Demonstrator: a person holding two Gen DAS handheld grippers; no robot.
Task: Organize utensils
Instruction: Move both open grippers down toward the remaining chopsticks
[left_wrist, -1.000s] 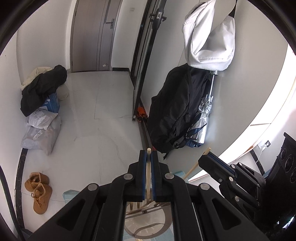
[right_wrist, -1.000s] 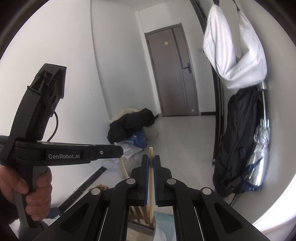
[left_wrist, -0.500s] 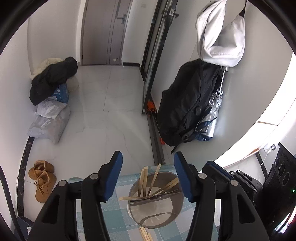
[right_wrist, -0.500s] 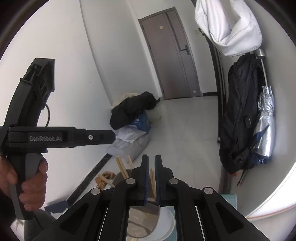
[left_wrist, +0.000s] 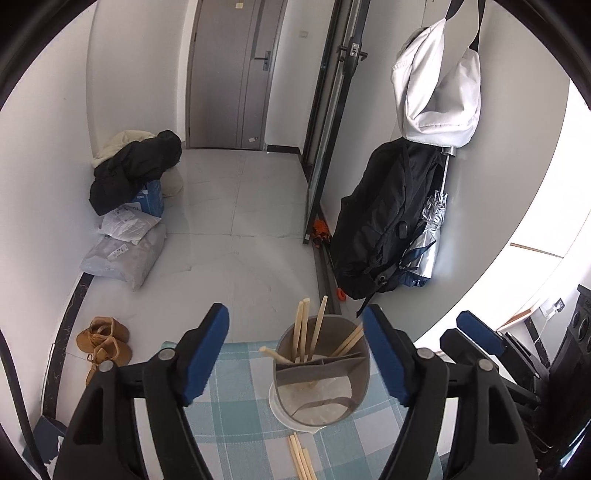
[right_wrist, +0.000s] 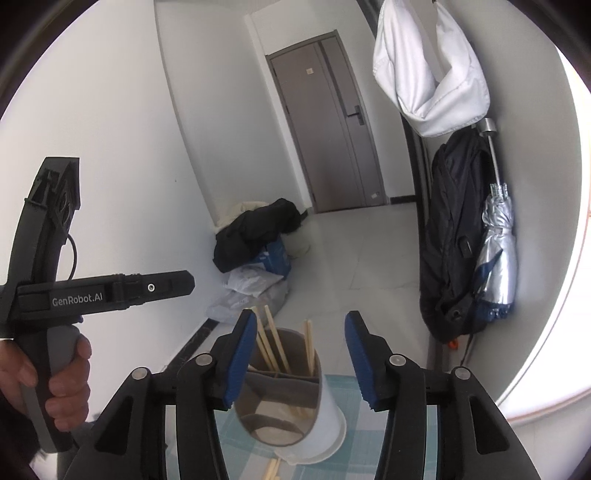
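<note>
A grey divided utensil holder (left_wrist: 325, 373) stands on a blue checked tablecloth (left_wrist: 236, 398), with several wooden chopsticks (left_wrist: 303, 332) upright in its far compartment. More chopsticks (left_wrist: 301, 458) lie on the cloth in front of it. My left gripper (left_wrist: 295, 354) is open and empty, above the holder. My right gripper (right_wrist: 300, 360) is open and empty, also above the holder (right_wrist: 284, 402), where the chopsticks (right_wrist: 275, 345) stand. The right gripper shows at the right of the left wrist view (left_wrist: 480, 336); the left gripper's body shows at the left of the right wrist view (right_wrist: 103, 295).
The table's far edge drops to a tiled floor (left_wrist: 229, 236). On the floor are brown shoes (left_wrist: 105, 341), bags and a black coat (left_wrist: 133, 166). A black backpack (left_wrist: 384, 221), a silver umbrella (left_wrist: 430, 236) and a white garment (left_wrist: 436, 92) hang on the right wall.
Both grippers opened and let go of the chopsticks they held; these now stand in the holder. The left opened first, then the right. Both views tilted down toward the holder.
</note>
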